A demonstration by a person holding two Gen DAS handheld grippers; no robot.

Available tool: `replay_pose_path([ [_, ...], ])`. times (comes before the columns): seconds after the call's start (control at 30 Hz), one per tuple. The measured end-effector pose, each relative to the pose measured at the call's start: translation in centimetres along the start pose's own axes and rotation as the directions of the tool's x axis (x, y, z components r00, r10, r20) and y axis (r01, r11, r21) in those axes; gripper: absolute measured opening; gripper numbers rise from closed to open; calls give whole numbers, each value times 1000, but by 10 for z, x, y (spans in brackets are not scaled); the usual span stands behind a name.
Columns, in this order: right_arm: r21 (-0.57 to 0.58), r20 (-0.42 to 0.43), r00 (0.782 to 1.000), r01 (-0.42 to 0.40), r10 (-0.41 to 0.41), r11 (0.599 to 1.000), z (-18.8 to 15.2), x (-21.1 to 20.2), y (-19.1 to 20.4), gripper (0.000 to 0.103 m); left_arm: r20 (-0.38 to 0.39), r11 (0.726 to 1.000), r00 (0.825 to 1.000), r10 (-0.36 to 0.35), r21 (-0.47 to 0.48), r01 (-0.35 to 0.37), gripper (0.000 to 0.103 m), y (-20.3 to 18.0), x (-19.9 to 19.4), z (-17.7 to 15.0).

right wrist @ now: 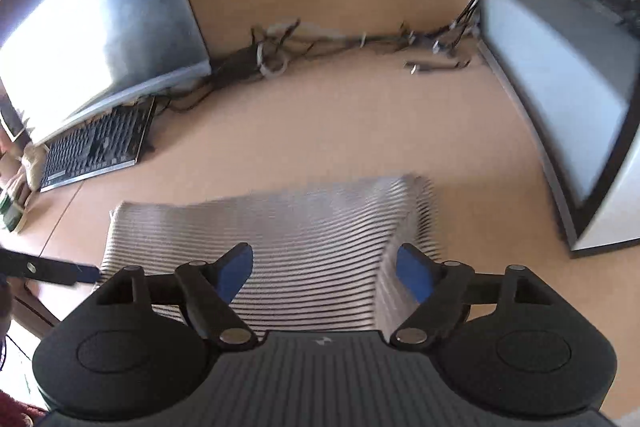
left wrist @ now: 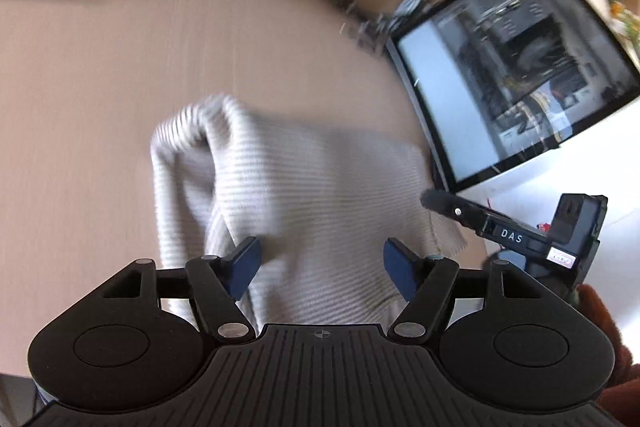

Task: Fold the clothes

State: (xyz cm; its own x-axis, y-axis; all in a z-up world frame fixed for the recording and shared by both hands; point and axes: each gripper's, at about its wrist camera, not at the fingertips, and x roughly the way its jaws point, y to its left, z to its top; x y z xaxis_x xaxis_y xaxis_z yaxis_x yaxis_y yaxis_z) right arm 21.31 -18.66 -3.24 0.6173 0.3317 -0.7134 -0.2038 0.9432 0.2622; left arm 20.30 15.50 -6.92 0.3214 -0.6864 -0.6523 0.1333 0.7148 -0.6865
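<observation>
A grey-and-white striped knit garment (left wrist: 304, 195) lies folded on the tan table (left wrist: 100, 87), with a raised fold at its left edge. My left gripper (left wrist: 322, 269) is open above its near edge, holding nothing. In the right wrist view the same garment (right wrist: 288, 239) lies as a rough rectangle with its right end turned up. My right gripper (right wrist: 325, 273) is open over its near edge, jaws wide, empty. The right gripper also shows in the left wrist view (left wrist: 520, 231) at the garment's right side. The left gripper's finger (right wrist: 48, 270) shows at the left of the right wrist view.
A monitor (left wrist: 508, 67) lies on its back just right of the garment. A second monitor (right wrist: 92, 23) and a keyboard (right wrist: 96, 147) are at the far left. A tangle of cables (right wrist: 280, 55) runs along the back of the table (right wrist: 340, 131).
</observation>
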Motion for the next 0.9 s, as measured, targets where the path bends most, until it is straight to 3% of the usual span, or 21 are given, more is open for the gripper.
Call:
replay_pose_path([
  [0.2,-8,-51,998,-31,31,999,-5,22,-4,103,-2,995,1000,10,-102,-10,74,16,25,19],
  [0.5,19,-4,1000,-27,27,999,30,53,-27,103,79,988,988,133,68,-138,75,1,67,93],
  [0.7,45,21,999,-35,34,998,53,75,-35,103,161,976,968,191,74,-204,87,-4,96,143],
  [0.9,16,-33,993,-115,116,993,53,73,-21,103,224,953,947,230,144,-266,95,-13,118,158],
])
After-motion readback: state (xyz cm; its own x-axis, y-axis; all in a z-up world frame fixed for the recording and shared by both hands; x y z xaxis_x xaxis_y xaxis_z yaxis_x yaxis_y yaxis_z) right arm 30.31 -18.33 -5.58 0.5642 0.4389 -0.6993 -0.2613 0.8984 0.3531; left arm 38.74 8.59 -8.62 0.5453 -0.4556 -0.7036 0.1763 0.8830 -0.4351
